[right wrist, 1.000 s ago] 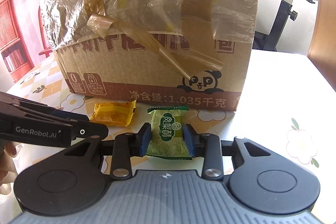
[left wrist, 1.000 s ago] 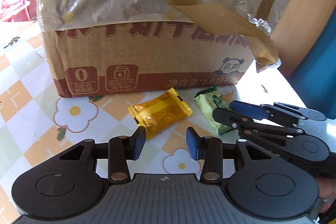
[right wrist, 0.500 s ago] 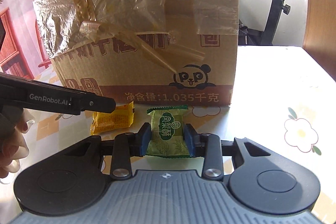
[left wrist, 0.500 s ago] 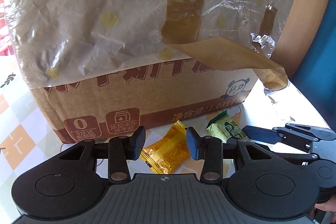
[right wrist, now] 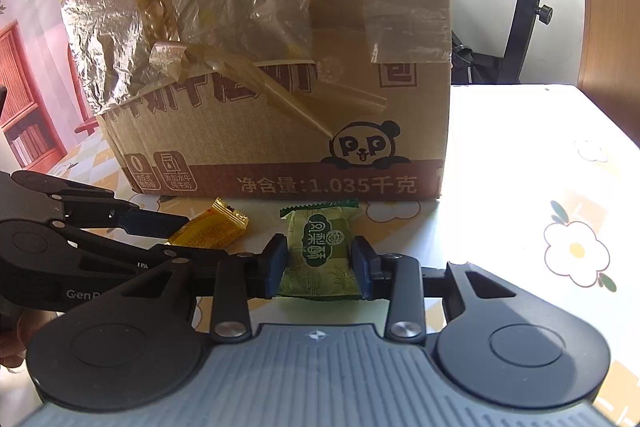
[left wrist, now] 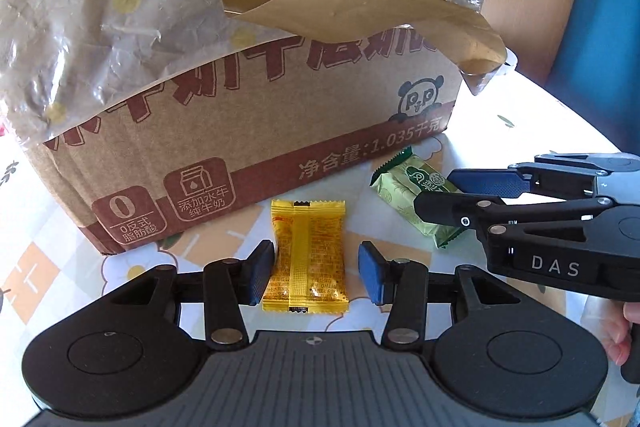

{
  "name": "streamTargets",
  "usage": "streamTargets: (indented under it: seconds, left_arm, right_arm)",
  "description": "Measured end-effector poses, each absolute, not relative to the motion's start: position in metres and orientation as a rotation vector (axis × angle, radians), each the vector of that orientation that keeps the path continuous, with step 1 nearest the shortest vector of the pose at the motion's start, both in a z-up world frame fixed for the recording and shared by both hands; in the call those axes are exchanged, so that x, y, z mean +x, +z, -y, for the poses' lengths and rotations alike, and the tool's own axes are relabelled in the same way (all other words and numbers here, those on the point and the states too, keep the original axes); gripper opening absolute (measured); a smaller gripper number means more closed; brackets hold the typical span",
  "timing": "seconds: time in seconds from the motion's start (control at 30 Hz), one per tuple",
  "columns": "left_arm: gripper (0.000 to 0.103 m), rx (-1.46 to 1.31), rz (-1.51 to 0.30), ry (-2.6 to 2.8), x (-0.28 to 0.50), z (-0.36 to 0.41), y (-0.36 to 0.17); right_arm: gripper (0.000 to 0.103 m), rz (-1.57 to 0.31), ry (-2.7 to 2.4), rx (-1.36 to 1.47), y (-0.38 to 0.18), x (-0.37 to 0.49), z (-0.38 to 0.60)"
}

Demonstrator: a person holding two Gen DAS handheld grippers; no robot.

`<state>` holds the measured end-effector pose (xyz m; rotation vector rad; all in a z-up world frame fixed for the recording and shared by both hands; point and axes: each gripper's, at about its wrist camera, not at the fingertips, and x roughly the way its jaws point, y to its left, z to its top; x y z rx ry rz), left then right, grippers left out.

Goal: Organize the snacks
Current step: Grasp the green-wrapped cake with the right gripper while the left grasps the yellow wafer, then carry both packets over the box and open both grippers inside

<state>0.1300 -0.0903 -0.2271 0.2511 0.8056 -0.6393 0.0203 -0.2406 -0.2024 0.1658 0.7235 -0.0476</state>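
Two snack packets [left wrist: 306, 253] [right wrist: 320, 253] lie side by side on the tabletop [right wrist: 520, 187], just before the cardboard box [left wrist: 240, 99]. An exercise bike [right wrist: 532, 7] stands behind the tabletop, right of the box.

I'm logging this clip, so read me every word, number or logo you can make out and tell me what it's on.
"净含量:1.035千克": box, bottom band.
"0 反式脂肪酸" and "添加水牛纯牛奶": box badges.
"P P": panda logo on the box.
Large brown characters on the box: half covered by plastic, unreadable.
"DAS": right gripper.
"GenR...", cut off: left gripper.
Green snack and yellow snack print: too small or stylised to read.
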Motion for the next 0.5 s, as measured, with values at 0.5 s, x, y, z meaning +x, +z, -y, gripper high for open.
streamTargets:
  seconds: [0.5]
  left_arm:
    - [0.034,0.046,-0.845,-0.439,0.123,0.054,-0.218]
  right_arm:
    - [0.042,-0.771,-0.074,0.04,-0.212,0.038,0.221]
